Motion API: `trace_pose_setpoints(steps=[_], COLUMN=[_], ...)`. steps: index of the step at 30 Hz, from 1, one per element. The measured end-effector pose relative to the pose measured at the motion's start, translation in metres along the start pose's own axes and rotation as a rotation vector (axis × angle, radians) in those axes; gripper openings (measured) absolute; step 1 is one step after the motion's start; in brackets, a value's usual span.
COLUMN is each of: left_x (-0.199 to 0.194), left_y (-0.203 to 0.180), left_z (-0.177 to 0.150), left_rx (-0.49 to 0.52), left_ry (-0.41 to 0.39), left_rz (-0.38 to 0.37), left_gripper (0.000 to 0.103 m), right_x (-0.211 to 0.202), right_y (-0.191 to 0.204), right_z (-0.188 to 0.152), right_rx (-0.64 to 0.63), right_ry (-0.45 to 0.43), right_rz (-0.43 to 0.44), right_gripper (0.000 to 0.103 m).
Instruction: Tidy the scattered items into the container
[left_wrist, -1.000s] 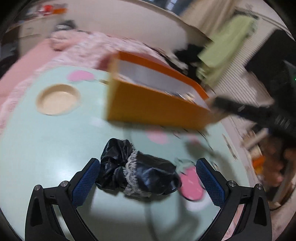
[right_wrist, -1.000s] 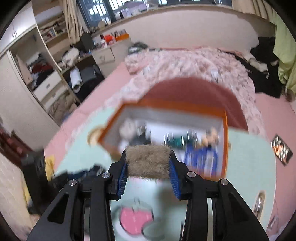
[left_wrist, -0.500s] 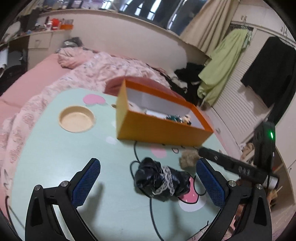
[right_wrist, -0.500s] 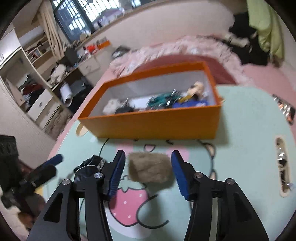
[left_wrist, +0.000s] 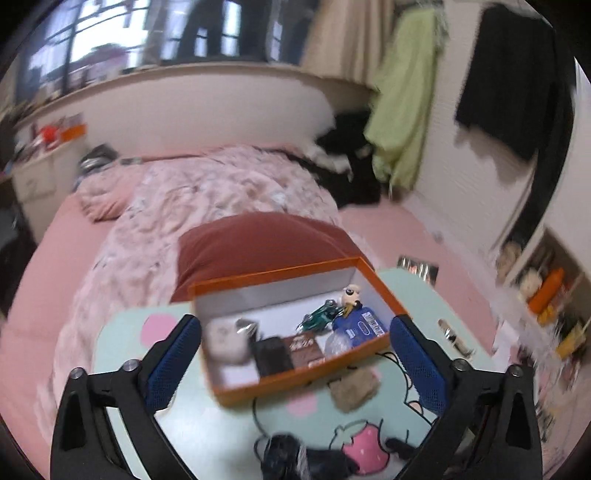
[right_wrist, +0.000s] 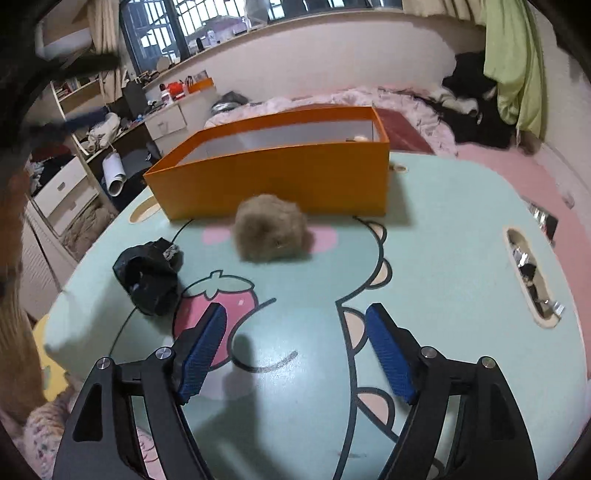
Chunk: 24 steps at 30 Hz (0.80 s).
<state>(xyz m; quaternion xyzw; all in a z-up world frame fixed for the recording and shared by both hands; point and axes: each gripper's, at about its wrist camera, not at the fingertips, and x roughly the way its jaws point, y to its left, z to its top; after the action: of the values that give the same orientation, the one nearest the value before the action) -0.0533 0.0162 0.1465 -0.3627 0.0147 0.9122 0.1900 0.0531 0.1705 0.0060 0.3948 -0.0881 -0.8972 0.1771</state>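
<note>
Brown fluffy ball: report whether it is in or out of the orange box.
Out. The fluffy ball lies on the table before the orange box.

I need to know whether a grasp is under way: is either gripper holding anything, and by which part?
Nothing is held. The right gripper, opening, and the left gripper, closing, are both empty.

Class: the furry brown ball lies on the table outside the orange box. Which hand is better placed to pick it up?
Right: its tongs are empty, opening, facing the furry ball squarely.
</note>
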Motion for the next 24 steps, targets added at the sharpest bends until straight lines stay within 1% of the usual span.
trace_pose_setpoints(steps=[1, 3, 4, 6, 8, 11, 15, 16, 17, 19, 21, 24], left_x=[0.014, 0.037, 0.05, 0.069, 0.086, 0.11, 0.137, 0.143, 0.147, 0.156, 0.163, 0.163], left_y=[-0.006, -0.015, -0.018, -0.023, -0.026, -0.03, -0.045, -0.049, -0.051, -0.053, -0.052, -0.048], left_z=[0.007, 0.018, 0.021, 0.025, 0.026, 0.028, 0.024, 0.02, 0.016, 0.008, 0.002, 0.001], left_rx=[0.022, 0.054, 0.065, 0.079, 0.086, 0.089, 0.128, 0.144, 0.152, 0.163, 0.169, 0.159], left_ry=[0.032, 0.082, 0.108, 0.154, 0.189, 0.252, 0.349, 0.374, 0.394, 0.431, 0.452, 0.433], left_rz=[0.01, 0.032, 0.04, 0.043, 0.051, 0.042, 0.023, 0.028, 0.037, 0.062, 0.079, 0.063], left_gripper=[0.092, 0.09, 0.086, 0.077, 0.062, 0.057, 0.056, 0.053, 0.048, 0.041, 0.041, 0.041], right_x=[0.001, 0.005, 0.007, 0.009, 0.008, 0.008, 0.009, 0.009, 0.009, 0.009, 0.01, 0.01], right_y=[0.004, 0.015, 0.021, 0.027, 0.024, 0.023, 0.024, 0.025, 0.024, 0.025, 0.026, 0.027], right_z=[-0.001, -0.005, -0.007, -0.01, -0.008, -0.009, -0.01, -0.01, -0.01, -0.01, -0.011, -0.011], right_rx=[-0.017, -0.075, -0.108, -0.129, -0.116, -0.113, -0.113, -0.114, -0.114, -0.113, -0.113, -0.113], right_ry=[-0.003, 0.001, 0.004, 0.005, 0.007, 0.007, 0.008, 0.008, 0.008, 0.009, 0.01, 0.01], right_rz=[-0.02, -0.076, -0.106, -0.108, -0.095, -0.098, -0.096, -0.095, -0.095, -0.093, -0.092, -0.092], right_gripper=[0.078, 0.079, 0.082, 0.083, 0.084, 0.084, 0.084, 0.084, 0.084, 0.084, 0.084, 0.084])
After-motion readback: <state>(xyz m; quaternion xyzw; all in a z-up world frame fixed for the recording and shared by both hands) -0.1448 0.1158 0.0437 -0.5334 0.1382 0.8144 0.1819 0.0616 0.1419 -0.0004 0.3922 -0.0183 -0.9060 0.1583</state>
